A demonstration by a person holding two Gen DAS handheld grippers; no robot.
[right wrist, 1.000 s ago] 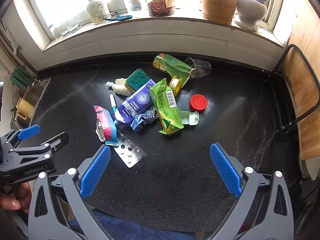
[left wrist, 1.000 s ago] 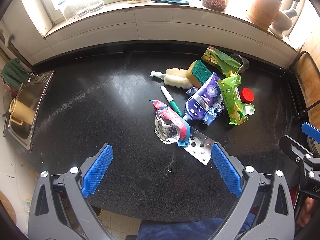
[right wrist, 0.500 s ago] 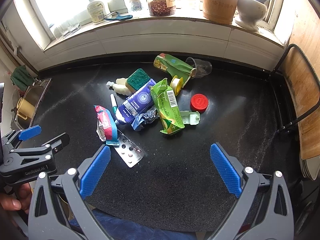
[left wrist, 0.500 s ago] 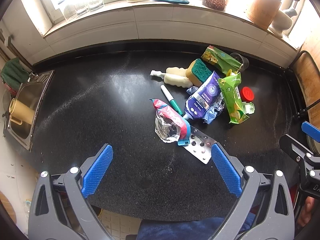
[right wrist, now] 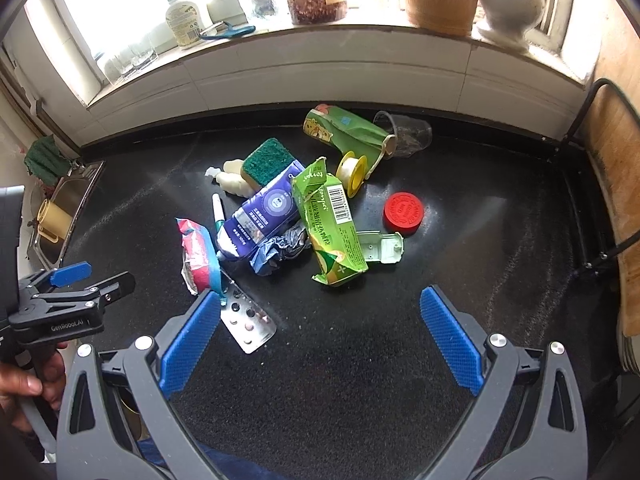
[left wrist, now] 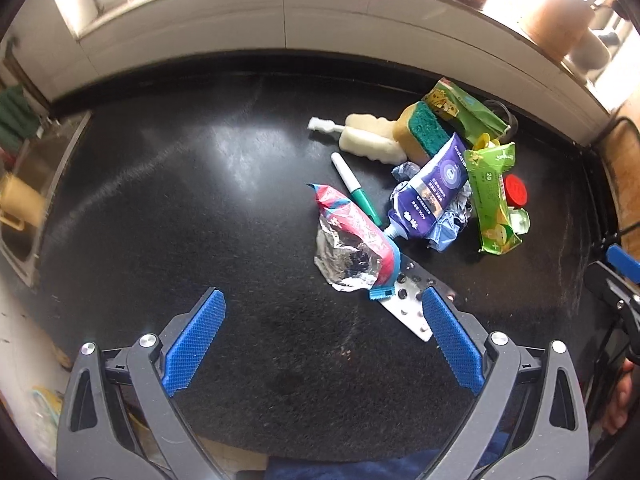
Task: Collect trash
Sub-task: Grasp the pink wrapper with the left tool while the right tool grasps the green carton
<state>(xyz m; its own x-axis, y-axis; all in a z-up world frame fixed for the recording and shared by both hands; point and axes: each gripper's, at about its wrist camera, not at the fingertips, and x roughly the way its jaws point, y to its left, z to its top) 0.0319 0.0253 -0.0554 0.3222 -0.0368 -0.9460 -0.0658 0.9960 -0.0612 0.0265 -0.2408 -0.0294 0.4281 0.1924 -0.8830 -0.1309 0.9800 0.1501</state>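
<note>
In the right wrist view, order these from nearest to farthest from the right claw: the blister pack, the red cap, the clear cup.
1. blister pack: beside the right claw, at its left finger.
2. red cap: further back, right of the pile.
3. clear cup: farthest, lying near the back wall.

We're looking down at a black, finely speckled counter [right wrist: 400, 340]. Our left tongs [left wrist: 322, 332] and right tongs [right wrist: 320, 328] both show blue cross-hatched pads on dark grey frames. There's a purple tube [right wrist: 264, 216] with white print, a bright green wrapper [right wrist: 330, 224] carrying a black-and-white barcode, and a red round cap [right wrist: 403, 214]. We see a red-and-blue foil packet [left wrist: 352, 236] with a silver inside, a silver blister strip [right wrist: 248, 324] dotted with pale pills, a yellow sponge [left wrist: 422, 130] topped with dark green, and a white-and-green marker [left wrist: 356, 190].
</note>
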